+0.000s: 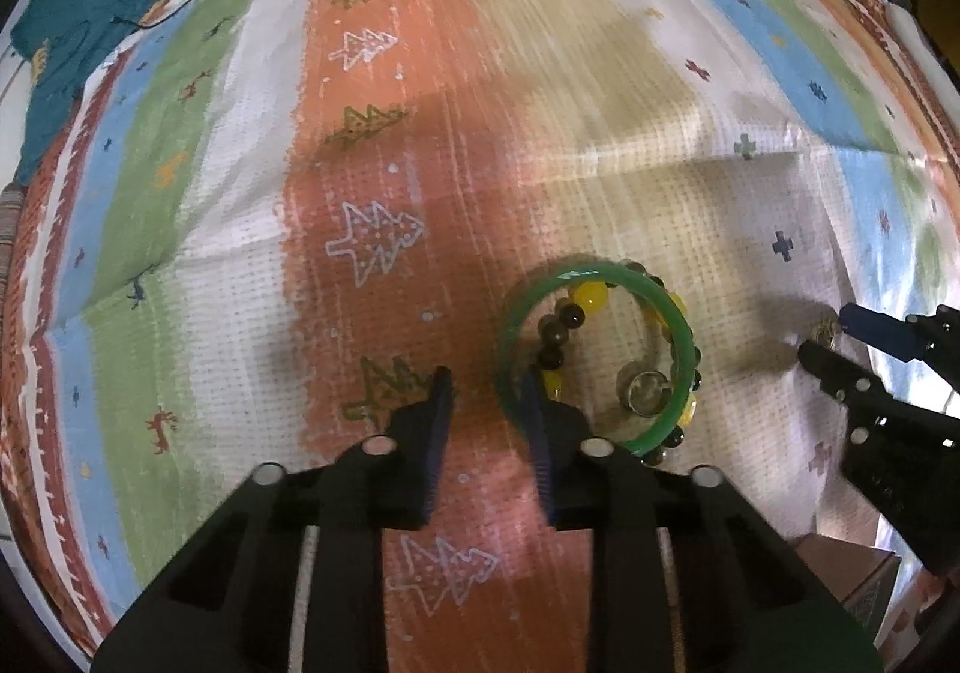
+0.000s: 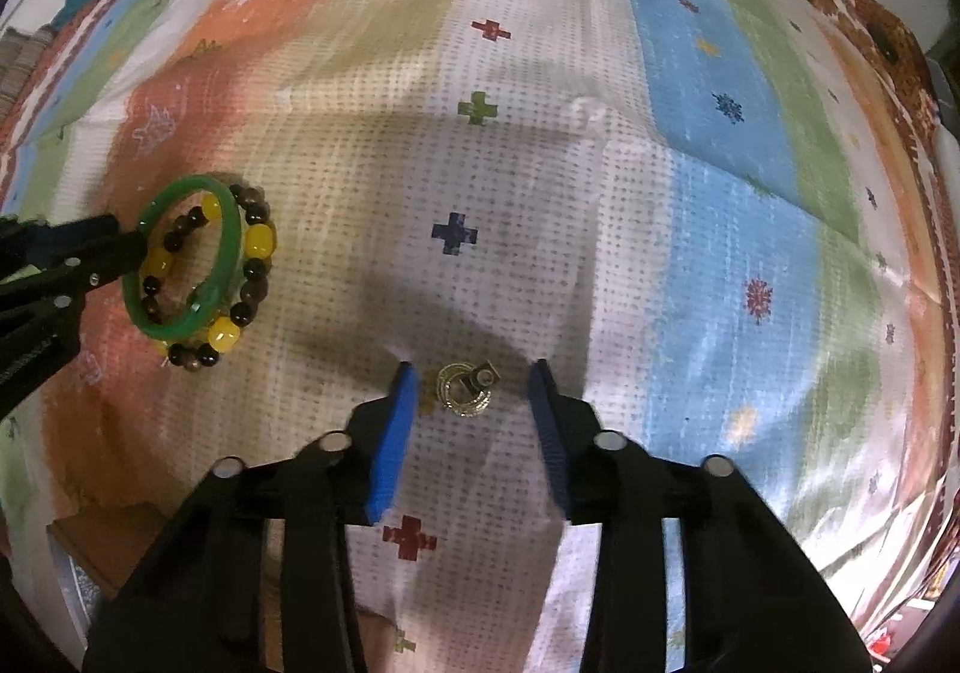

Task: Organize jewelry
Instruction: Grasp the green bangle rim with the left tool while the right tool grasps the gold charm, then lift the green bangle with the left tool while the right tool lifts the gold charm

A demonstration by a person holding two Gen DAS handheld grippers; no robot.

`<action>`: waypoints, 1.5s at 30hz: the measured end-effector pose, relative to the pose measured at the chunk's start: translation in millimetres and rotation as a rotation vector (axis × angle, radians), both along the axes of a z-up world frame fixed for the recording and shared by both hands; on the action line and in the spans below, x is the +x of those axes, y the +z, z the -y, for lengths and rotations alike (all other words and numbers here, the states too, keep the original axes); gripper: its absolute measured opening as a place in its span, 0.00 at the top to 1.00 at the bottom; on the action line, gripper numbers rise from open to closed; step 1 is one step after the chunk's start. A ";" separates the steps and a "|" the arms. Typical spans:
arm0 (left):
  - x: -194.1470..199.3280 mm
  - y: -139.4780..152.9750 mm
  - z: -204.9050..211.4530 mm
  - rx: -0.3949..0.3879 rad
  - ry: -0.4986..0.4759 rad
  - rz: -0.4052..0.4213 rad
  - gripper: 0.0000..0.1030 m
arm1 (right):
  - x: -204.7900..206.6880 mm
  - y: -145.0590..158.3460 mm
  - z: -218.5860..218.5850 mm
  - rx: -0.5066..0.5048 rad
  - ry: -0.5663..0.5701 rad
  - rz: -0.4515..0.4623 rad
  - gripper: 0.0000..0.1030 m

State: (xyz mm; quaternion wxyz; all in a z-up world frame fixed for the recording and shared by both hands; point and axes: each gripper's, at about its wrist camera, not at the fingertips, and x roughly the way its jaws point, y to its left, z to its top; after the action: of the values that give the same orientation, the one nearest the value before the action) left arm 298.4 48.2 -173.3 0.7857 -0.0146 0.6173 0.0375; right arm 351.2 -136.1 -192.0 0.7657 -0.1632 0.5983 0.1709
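"Where had the jewelry ended up when you looked?"

"All of it lay on the patterned cloth (image 1: 372, 132). The green bangle (image 1: 681, 325) sat to the left, lying over a beaded bracelet (image 1: 585, 298) of yellow and dark beads, so that part of the beads showed inside the hoop and part outside it. A small silvery ring (image 1: 645, 391) lay inside the hoop too, at its near right."

"And the left claw (image 1: 487, 391)?"

"It pointed steeply down at the near-left rim of the bangle. Its jaws stood fairly narrow and straddled that rim: one finger (image 1: 540, 445) was inside the hoop, right against the green edge, while the other finger (image 1: 441, 421) stood outside, clear of it. It wasn't gripping anything that I could see."

"What about the right one?"

"The right claw (image 2: 475, 391) hung over a second ring, a gold-coloured ring with a stone (image 2: 465, 391), well to the right of the bangle on the white, dotted part of the cloth. The ring lay flat between the two blue pads. The left pad was just beside it and the right pad stood apart, so the jaws were not clamped on it."

"Anything else about?"

"A teal garment (image 1: 78, 24) lay bunched at the far left corner, with a thin dark cord (image 1: 198, 0) running beside it."
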 end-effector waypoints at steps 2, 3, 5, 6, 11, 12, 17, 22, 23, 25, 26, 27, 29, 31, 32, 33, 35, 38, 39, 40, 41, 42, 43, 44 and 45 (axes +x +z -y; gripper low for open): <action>0.0 -2.4 1.8 0.005 -0.006 -0.004 0.90 | 1.1 -0.5 0.5 0.003 0.002 -0.004 0.78; -0.4 -3.0 2.5 0.011 -0.008 -0.003 0.90 | 0.9 -0.9 0.1 0.002 0.006 -0.005 0.81; -0.3 -3.3 1.9 0.013 -0.010 -0.003 0.91 | 0.7 -1.0 -0.5 0.003 0.010 -0.005 0.82; -0.2 -2.8 1.8 0.013 -0.009 -0.002 0.91 | 0.7 -1.0 -0.7 0.003 0.012 -0.004 0.82; -1.7 8.3 1.3 0.016 0.007 0.026 0.95 | 0.8 0.7 -2.1 -0.001 0.025 0.008 0.83; -2.3 12.2 1.2 0.016 0.008 0.034 0.95 | -0.6 1.6 -3.8 0.000 0.028 0.009 0.83; -7.6 25.7 4.6 0.010 0.016 0.060 0.95 | -8.2 12.2 -4.7 0.009 0.032 0.032 0.83; -14.0 36.8 7.2 0.005 0.010 0.081 0.96 | -16.0 22.7 1.8 0.027 0.028 0.058 0.83; -15.5 38.9 8.1 0.003 0.010 0.085 0.96 | -17.9 25.0 3.0 0.031 0.030 0.062 0.83; -18.9 44.5 9.5 -0.003 0.013 0.096 0.97 | -22.6 27.9 5.9 0.035 0.031 0.067 0.83; -21.2 48.7 10.3 -0.002 0.014 0.105 1.00 | -23.6 30.2 5.6 0.037 0.030 0.069 0.83; -23.4 51.9 11.0 -0.001 0.015 0.111 1.00 | -24.8 32.0 6.1 0.038 0.030 0.072 0.83; -28.6 61.4 12.7 -0.004 0.015 0.132 1.00 | -28.9 35.7 6.6 0.042 0.031 0.078 0.83; -33.1 68.2 14.8 0.003 0.008 0.148 1.00 | -33.8 41.1 7.1 0.043 0.033 0.092 0.83; -33.3 69.1 14.9 0.003 0.009 0.149 1.00 | -32.6 42.6 5.4 0.046 0.034 0.093 0.83; -34.7 69.5 14.0 -0.002 0.013 0.149 1.00 | -33.6 44.8 5.2 0.049 0.036 0.096 0.83; -35.9 68.5 11.6 -0.002 0.019 0.144 1.00 | -35.8 48.0 5.6 0.054 0.036 0.101 0.83; -35.5 64.6 7.5 -0.003 0.034 0.128 1.00 | -37.1 49.7 4.4 0.059 0.041 0.103 0.83; -34.9 62.8 5.5 -0.007 0.044 0.121 1.00 | -37.5 49.9 4.3 0.062 0.043 0.101 0.83; -33.1 58.8 2.5 -0.020 0.060 0.101 1.00 | -37.5 49.6 4.1 0.064 0.044 0.100 0.83; -33.0 56.3 1.3 -0.028 0.064 0.091 0.98 | -37.2 49.0 4.0 0.062 0.044 0.101 0.83; -31.7 53.0 0.2 -0.037 0.068 0.081 0.97 | -37.4 48.6 3.9 0.061 0.044 0.100 0.83; -31.4 51.0 -0.4 -0.042 0.070 0.079 0.96 | -37.3 47.9 4.0 0.061 0.044 0.098 0.83; -30.6 49.0 -0.7 -0.046 0.073 0.075 0.90 | -36.6 47.3 3.8 0.059 0.044 0.097 0.83; -29.5 46.8 -1.2 -0.052 0.076 0.070 0.86 | -36.3 46.8 3.7 0.059 0.044 0.095 0.83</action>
State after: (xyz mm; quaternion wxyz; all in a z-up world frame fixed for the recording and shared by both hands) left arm 268.9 49.4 -126.5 0.8042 -0.0596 0.5892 0.0509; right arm 314.9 -139.8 -145.2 0.7938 -0.1616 0.5522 0.1972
